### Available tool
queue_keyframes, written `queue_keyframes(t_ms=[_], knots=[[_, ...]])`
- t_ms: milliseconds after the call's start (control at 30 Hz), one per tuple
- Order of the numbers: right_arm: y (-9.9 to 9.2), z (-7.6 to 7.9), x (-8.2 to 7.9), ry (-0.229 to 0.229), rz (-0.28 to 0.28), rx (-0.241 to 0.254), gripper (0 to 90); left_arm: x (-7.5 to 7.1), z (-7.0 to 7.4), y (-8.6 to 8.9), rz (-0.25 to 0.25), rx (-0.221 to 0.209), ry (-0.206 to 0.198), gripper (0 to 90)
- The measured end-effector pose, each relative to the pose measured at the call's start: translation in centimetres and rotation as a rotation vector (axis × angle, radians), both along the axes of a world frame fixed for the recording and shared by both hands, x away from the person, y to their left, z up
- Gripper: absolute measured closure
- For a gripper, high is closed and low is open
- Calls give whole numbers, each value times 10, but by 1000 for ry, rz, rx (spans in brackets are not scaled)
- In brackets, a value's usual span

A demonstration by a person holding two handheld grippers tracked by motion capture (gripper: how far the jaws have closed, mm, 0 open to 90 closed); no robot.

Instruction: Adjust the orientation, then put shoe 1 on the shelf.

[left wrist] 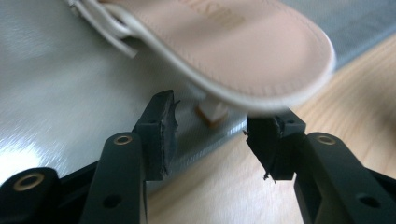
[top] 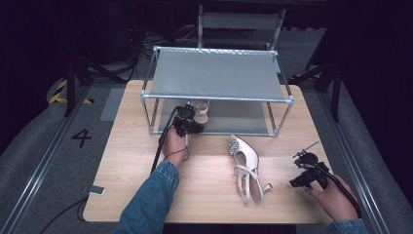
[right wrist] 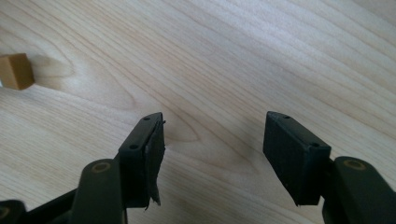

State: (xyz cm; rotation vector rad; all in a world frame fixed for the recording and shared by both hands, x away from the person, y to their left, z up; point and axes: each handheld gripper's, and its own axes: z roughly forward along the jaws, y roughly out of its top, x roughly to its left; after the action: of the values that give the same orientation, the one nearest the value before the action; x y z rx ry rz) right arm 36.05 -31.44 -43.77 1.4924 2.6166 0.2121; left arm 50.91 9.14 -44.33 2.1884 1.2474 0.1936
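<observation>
A pale pink heeled sandal (top: 200, 111) stands on the lower shelf of a metal shoe rack (top: 217, 98), at its left end. My left gripper (top: 191, 121) sits right at that sandal. In the left gripper view the sandal's sole (left wrist: 243, 51) hangs over the jaws and its tan heel tip (left wrist: 212, 114) rests just beyond them; my left gripper (left wrist: 212, 137) is open, pads clear of the shoe. A matching sandal (top: 246, 165) with a jewelled toe lies on the wooden table (top: 195, 190). My right gripper (top: 298, 181) rests open right of it, nothing between its jaws (right wrist: 212, 149).
The rack has a grey fabric top shelf (top: 214, 73) and a grey lower shelf (left wrist: 56, 70). A tan heel tip (right wrist: 16, 71) of the table sandal shows at the left in the right gripper view. A phone (top: 96, 190) lies at the table's front left corner.
</observation>
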Motion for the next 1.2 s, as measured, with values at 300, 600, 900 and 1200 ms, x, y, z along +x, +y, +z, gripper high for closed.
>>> queue_keyframes(t_ms=[300, 600, 900, 1200], knots=[[16, 8, 5, -19, 41, 20, 385, -36, 21, 13, -25, 37, -68, 488], [30, 20, 12, -31, 57, 56, 404, -80, 42, 29, -39, 87, -114, 484], [44, 37, 14, -58, 70, 114, 458, -107, 53, 45, -66, 154, -79, 475], [67, 55, 11, -89, 120, 157, 424, -130, 57, 61, -66, 200, -34, 456]])
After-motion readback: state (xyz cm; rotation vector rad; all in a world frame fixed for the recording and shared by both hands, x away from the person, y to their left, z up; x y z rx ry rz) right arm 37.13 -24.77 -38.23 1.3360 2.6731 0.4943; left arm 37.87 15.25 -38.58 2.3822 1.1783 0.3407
